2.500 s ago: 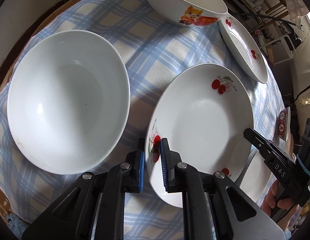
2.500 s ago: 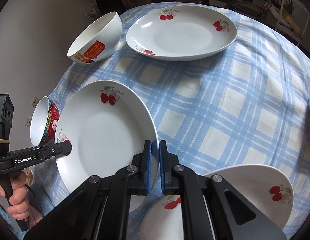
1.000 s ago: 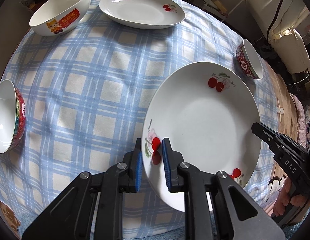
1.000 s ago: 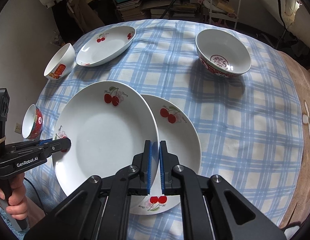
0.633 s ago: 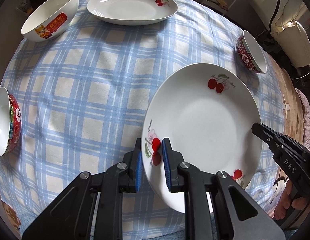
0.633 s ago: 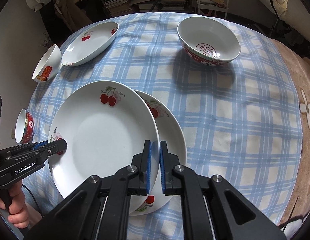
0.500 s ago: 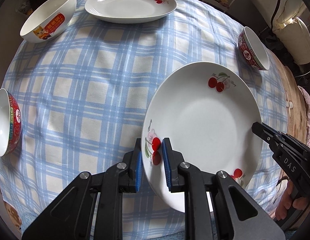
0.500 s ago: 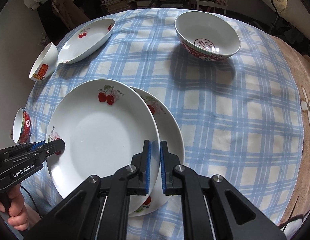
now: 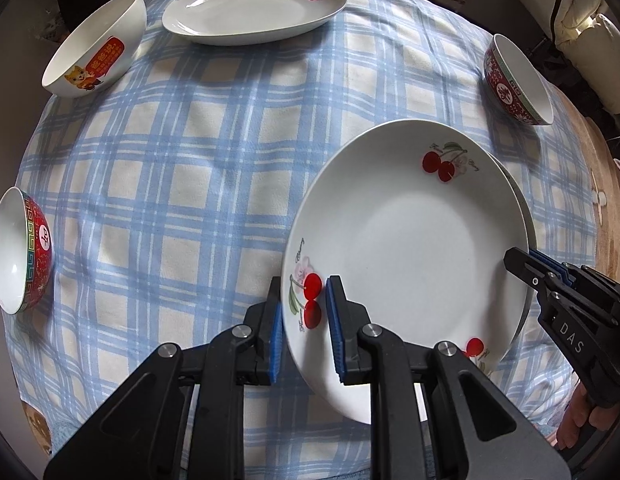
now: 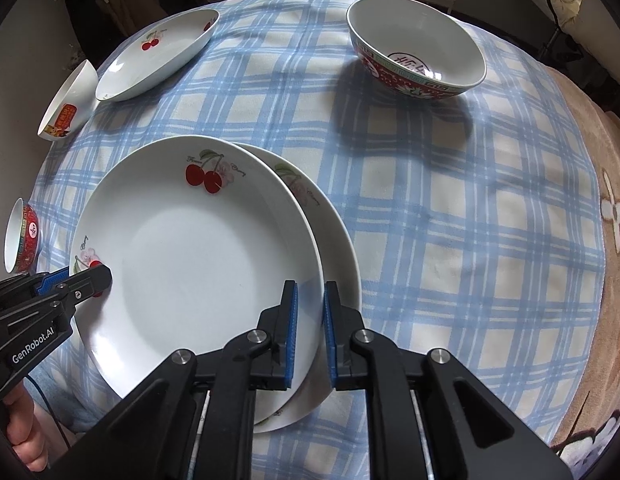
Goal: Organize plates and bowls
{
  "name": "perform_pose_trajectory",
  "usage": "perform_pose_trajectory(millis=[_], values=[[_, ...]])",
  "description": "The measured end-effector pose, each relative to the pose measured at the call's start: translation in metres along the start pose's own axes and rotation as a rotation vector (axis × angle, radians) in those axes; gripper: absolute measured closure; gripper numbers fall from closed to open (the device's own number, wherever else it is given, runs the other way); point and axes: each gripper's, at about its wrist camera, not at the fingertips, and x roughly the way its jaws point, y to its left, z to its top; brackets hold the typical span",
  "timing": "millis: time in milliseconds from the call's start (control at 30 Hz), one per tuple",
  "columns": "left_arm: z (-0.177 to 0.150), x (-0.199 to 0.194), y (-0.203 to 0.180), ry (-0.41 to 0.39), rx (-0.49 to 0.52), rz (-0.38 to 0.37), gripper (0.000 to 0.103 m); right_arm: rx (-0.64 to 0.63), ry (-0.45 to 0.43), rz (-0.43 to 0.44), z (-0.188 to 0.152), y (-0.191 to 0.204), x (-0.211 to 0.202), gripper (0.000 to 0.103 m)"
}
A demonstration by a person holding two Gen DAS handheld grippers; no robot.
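Two grippers straddle opposite edges of one cherry plate (image 10: 198,256): the left gripper (image 9: 304,324) at the lower centre of its own view, the right gripper (image 10: 310,316) at the lower centre of its view. Each pair of fingers now stands a little open around the rim, with a small gap between the blue pads and the china, so I judge the plate is released or nearly so and not really held. This plate lies over a second plate (image 10: 333,240) on the checked worktop (image 10: 449,220), but shifted toward the left of the right view, so the lower rim shows as a crescent on the right. The risk is here: the top plate is not centred, and if a finger catches the rim while drawing back, the plate may slide or tip off. A third plate (image 9: 254,12) and a cat bowl (image 9: 96,52) wait at the upper left of the left view, one red bowl (image 9: 20,250) at the left edge, another (image 10: 415,46) at the upper right of the right view.
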Motion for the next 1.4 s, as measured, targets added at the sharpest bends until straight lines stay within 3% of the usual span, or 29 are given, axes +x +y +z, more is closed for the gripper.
perform_pose_trajectory(millis=[300, 500, 1400], values=[[0.002, 0.001, -0.002, 0.006, 0.0, 0.015, 0.083, -0.021, 0.009, 0.011, 0.004, 0.008, 0.005, 0.076], [0.001, -0.003, -0.01, -0.023, 0.054, 0.076, 0.085, -0.022, 0.002, 0.014, 0.005, 0.009, 0.004, 0.076], [0.0, -0.03, 0.021, -0.065, 0.007, 0.097, 0.082, 0.021, 0.006, 0.033, 0.002, -0.001, -0.008, 0.074]])
